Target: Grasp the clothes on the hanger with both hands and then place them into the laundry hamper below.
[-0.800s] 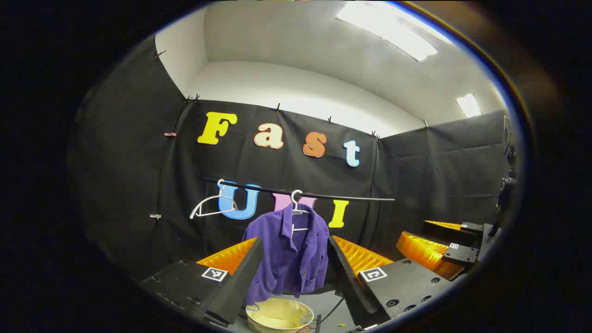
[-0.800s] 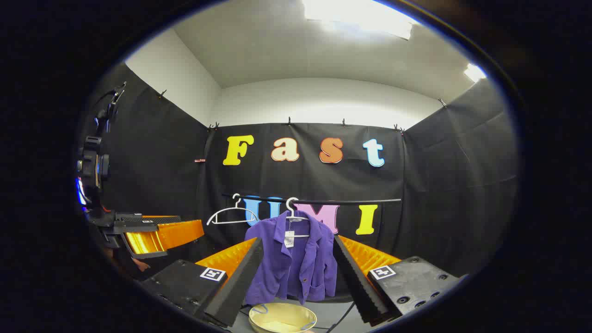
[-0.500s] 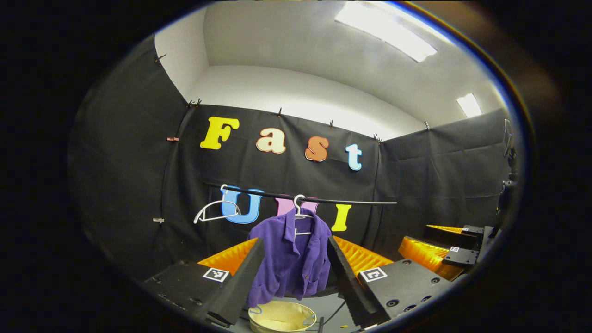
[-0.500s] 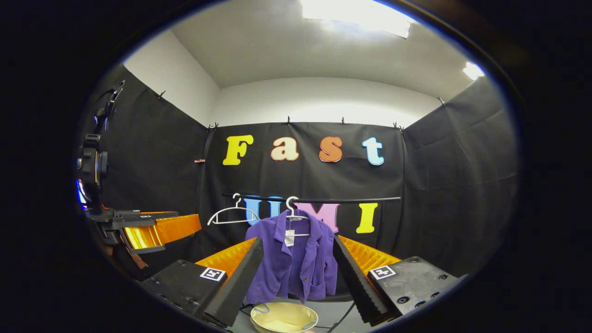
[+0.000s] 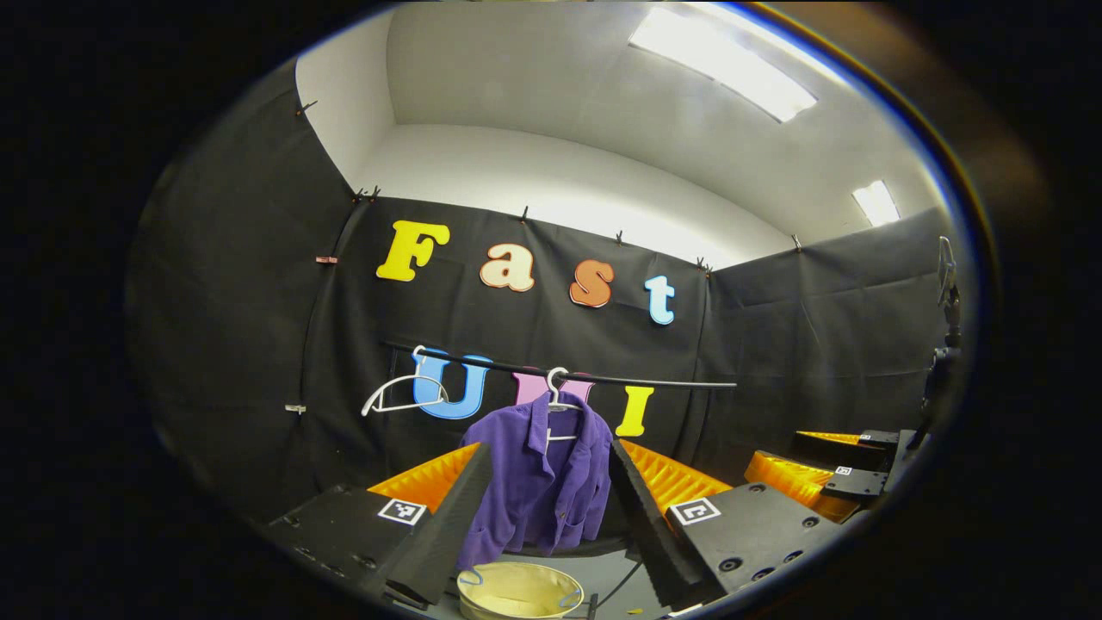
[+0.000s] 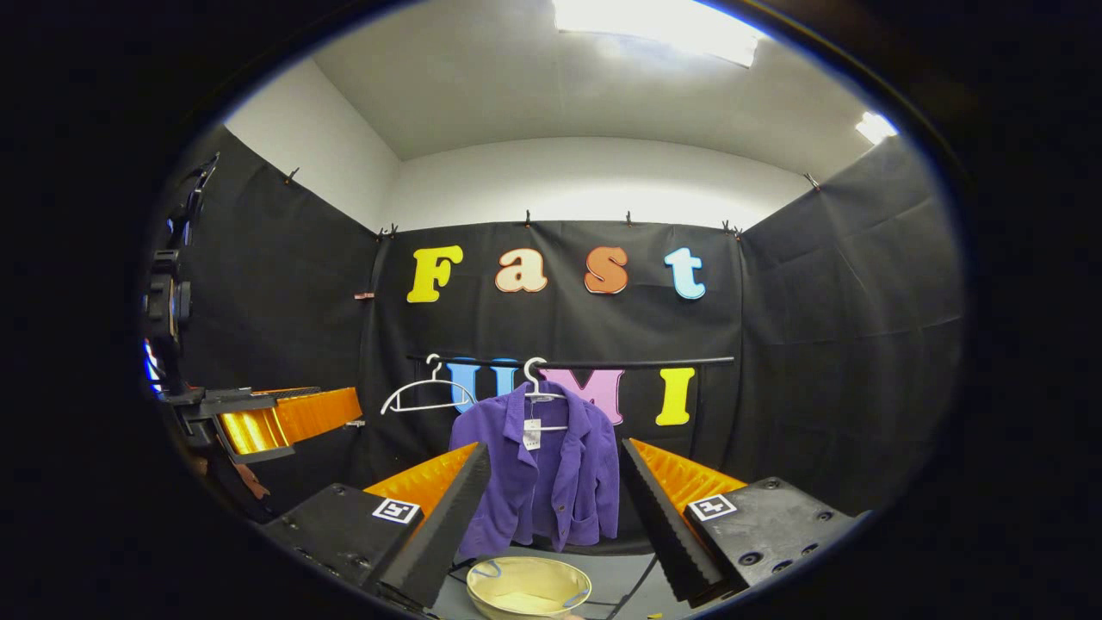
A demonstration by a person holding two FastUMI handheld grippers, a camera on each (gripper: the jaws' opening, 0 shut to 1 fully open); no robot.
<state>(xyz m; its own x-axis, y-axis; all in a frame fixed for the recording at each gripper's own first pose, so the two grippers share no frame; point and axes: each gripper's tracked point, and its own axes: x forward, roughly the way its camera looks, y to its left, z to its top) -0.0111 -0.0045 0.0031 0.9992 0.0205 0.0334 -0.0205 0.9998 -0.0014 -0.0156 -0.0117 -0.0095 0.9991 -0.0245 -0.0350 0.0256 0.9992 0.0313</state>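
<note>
Straight ahead of both your grippers, a purple shirt (image 5: 542, 486) hangs lengthwise on a white hanger (image 6: 535, 392) from a black rail (image 6: 603, 363), well apart from either tool. The left gripper (image 5: 551, 508) and right gripper (image 6: 555, 508) both stand with fingers spread, empty. A cream hamper (image 6: 528, 587) sits directly beneath the shirt. An empty hanger (image 5: 398, 392) hangs leftward (out of your path).

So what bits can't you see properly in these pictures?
- Purple shirt: in the left gripper view, its lower left edge sits behind the left claw's finger.
- Hamper: in the right gripper view, its bottom is cut off by the picture's edge.
- Tag on the shirt: too small to read.
- Right claw: open, far from the shirt.
</note>
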